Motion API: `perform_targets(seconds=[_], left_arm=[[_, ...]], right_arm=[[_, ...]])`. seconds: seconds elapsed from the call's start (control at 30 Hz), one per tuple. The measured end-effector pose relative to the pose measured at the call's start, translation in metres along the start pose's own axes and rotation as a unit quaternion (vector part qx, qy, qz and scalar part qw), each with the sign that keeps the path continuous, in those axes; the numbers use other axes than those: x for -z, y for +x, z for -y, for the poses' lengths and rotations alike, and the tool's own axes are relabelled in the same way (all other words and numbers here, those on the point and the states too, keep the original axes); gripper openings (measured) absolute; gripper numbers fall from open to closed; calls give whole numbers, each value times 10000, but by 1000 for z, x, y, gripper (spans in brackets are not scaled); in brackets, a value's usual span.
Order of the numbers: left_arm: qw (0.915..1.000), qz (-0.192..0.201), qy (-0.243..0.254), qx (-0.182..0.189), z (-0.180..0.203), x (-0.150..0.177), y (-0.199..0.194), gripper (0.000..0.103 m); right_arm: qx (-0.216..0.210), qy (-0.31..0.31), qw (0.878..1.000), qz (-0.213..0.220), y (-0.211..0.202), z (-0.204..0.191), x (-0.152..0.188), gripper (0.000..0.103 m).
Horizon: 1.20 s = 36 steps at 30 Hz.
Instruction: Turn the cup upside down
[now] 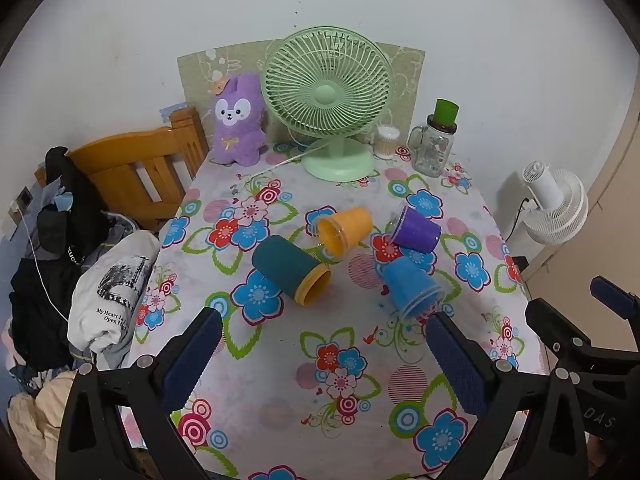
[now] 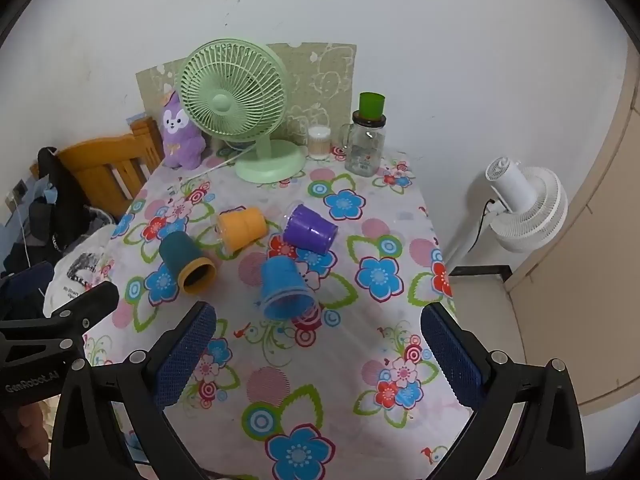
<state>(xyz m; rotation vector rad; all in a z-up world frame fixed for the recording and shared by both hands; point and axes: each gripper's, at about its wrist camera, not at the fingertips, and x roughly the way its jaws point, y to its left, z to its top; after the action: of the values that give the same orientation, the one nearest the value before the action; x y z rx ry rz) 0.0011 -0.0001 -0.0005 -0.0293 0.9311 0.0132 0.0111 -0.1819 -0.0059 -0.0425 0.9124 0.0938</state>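
Observation:
Several cups lie on their sides on the flowered tablecloth (image 1: 280, 344): a teal cup with an orange rim (image 1: 290, 270) (image 2: 186, 260), an orange cup (image 1: 345, 229) (image 2: 241, 227), a purple cup (image 1: 416, 228) (image 2: 311, 230) and a blue cup (image 1: 412, 286) (image 2: 282, 282). My left gripper (image 1: 324, 360) is open and empty, near the table's front edge, short of the teal and blue cups. My right gripper (image 2: 320, 354) is open and empty, just short of the blue cup. The right gripper also shows at the right of the left wrist view (image 1: 580, 328).
A green desk fan (image 1: 328, 100) (image 2: 236, 108), a purple plush toy (image 1: 238, 120), a cotton-swab jar (image 1: 386, 142) and a glass jar with a green cup on it (image 1: 434, 142) stand at the back. A wooden chair (image 1: 140, 172) with clothes is left; a white fan (image 2: 524, 204) right.

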Motion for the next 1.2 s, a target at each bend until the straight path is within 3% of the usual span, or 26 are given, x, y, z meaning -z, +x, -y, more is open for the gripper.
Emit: perform_targets(seconds=[0.33, 0.73, 0.87, 1.2], left_arm=[[9999, 24, 101, 48, -2, 0, 3, 103], [9991, -48, 363, -191, 6, -3, 6, 103], [9997, 68, 214, -11, 5, -5, 5, 103], [9997, 1, 232, 25, 5, -4, 4, 103]], right_arm=[[12, 36, 10000, -23, 1, 1, 0, 103], [63, 112, 9999, -48, 0, 3, 1, 103], [56, 126, 9999, -66, 0, 3, 0, 103], [77, 135, 9999, -56, -3, 2, -1, 103]])
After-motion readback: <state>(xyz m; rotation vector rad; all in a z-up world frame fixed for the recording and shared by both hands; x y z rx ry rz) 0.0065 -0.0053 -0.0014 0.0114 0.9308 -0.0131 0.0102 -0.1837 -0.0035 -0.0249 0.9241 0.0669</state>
